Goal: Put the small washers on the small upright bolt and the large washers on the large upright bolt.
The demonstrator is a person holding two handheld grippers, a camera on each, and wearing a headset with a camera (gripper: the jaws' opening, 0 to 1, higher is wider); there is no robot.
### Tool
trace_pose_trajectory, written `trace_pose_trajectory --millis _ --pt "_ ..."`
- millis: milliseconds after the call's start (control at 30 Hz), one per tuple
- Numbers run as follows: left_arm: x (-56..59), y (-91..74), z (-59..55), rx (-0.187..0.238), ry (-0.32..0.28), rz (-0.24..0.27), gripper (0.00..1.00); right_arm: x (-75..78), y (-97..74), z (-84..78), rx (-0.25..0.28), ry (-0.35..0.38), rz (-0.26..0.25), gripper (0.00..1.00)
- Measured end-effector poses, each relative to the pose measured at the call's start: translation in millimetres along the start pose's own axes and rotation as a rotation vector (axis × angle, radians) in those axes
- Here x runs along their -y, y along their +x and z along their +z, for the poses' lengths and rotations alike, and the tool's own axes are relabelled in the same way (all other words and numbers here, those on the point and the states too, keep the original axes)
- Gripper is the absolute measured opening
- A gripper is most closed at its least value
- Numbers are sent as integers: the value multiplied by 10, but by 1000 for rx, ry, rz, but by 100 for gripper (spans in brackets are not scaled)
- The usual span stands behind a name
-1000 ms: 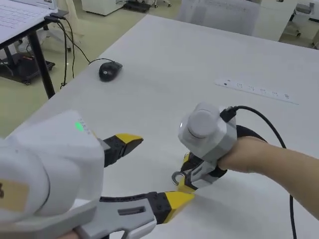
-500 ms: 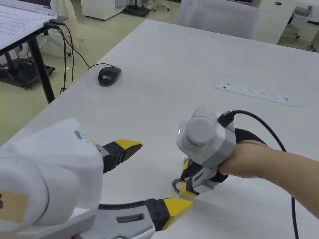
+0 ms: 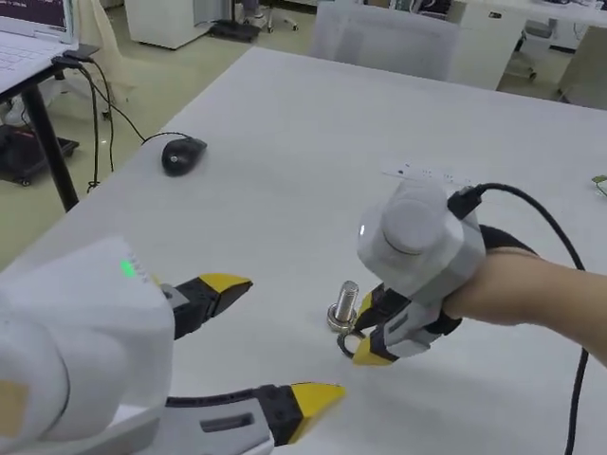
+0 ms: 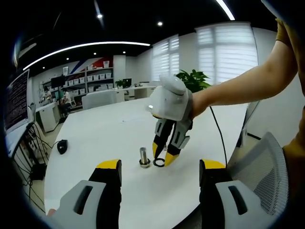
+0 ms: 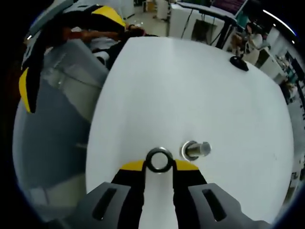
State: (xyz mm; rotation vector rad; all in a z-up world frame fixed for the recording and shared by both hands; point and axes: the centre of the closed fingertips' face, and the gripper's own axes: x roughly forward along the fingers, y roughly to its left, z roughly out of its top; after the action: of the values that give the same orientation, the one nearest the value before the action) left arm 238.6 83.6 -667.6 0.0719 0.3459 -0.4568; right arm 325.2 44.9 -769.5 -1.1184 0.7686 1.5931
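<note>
A steel bolt (image 3: 346,305) stands upright on the white table (image 3: 285,142). Just right of it, my right gripper (image 3: 363,349) is shut on a metal washer (image 3: 348,342), which it holds low beside the bolt's base. In the right gripper view the washer (image 5: 159,160) is pinched between the yellow tips, with the bolt (image 5: 195,149) close on its right. My left gripper (image 3: 270,346) hangs open in the near left foreground with nothing between its jaws. The left gripper view faces the bolt (image 4: 144,157) and the washer (image 4: 159,162) in the right gripper (image 4: 164,160).
A black mouse (image 3: 182,154) lies toward the table's left edge. A white power strip (image 3: 427,175) lies farther back. A grey chair (image 3: 379,38) stands behind the table's far edge. A black cable (image 3: 541,227) trails from the right gripper.
The right gripper has shifted to the right with the washer, and the bolt that it hid now shows beside it. The head camera has also moved. The left gripper stays open.
</note>
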Motion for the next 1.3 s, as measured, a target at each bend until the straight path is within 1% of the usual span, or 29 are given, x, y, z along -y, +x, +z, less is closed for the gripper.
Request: trace_pose_trajectory --millis 100,133,200,300,367,467,500,600,633,700,833,900,967,1067,1300 --pt "23 7 3 1 2 -3 65 75 -108 -20 -11 -5 -20 21" --pt "28 8 2 2 2 -4 65 121 -149 -21 -16 -10 -32 21" --pt "41 7 0 4 0 -6 65 196 -194 3 -17 -12 -47 21" --pt "50 4 -7 4 -2 -8 65 349 -250 81 -7 -19 -81 21" --pt "46 -1 -10 6 -3 -6 65 454 -255 151 -3 -25 -97 21" --pt "27 -10 -15 8 -10 2 65 553 -204 204 -9 -33 -95 21" --pt "20 -12 -15 8 -12 4 65 565 -176 216 -18 -39 -88 21" --pt "-11 -18 -12 10 -19 12 65 556 -108 243 -26 -51 -70 21" --pt "-23 -19 -9 13 -21 16 65 536 -79 238 -34 -54 -61 21" --pt "-42 -16 -10 13 -22 20 65 543 -49 230 -41 -65 -65 21" --pt "-62 10 -21 10 -26 21 65 518 0 203 -56 -73 -47 22" --pt "-64 22 -22 10 -29 20 65 552 9 187 -63 -77 -62 22" --pt "-64 37 -26 8 -30 17 65 557 41 170 -66 -76 -54 22" --pt "-58 54 -32 5 -28 11 65 573 102 138 -71 -77 -56 22" --pt "-48 67 -49 0 -34 3 65 506 199 132 -76 -83 -56 22"
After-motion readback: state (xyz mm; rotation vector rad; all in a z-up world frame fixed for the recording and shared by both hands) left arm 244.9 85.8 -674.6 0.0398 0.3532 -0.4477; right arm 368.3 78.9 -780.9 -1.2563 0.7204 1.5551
